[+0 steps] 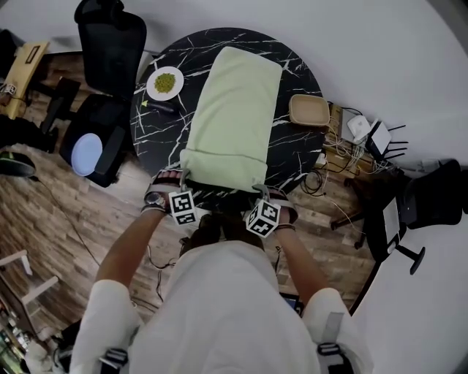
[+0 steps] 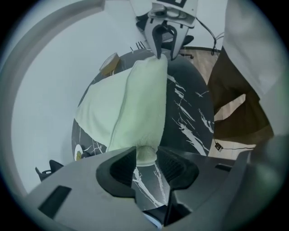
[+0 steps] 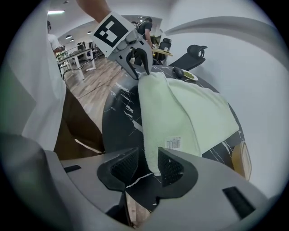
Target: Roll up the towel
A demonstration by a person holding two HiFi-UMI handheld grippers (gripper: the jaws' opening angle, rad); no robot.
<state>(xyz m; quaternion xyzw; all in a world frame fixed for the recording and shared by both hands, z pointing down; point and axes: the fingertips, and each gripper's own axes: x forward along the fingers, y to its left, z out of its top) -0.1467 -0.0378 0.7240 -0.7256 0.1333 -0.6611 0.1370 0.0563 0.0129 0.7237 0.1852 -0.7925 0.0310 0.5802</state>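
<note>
Pinching 1 towel [image 1: 234,109] are 2 claws: left claw [image 2: 145,159], right claw [image 3: 149,166]

The place looked like an open-plan office. A round black marble table [image 1: 157,139] stood on a wood-pattern floor [image 1: 66,212], and black swivel office chairs [image 1: 110,44] stood near it. Beside the table there was a white router [image 1: 379,137] with antennas and a heap of cables [image 1: 340,157]. In the right gripper view, desks [image 3: 81,56] stood further back under long ceiling lights [image 3: 56,12], and a person [image 3: 52,43] was near them.
</note>
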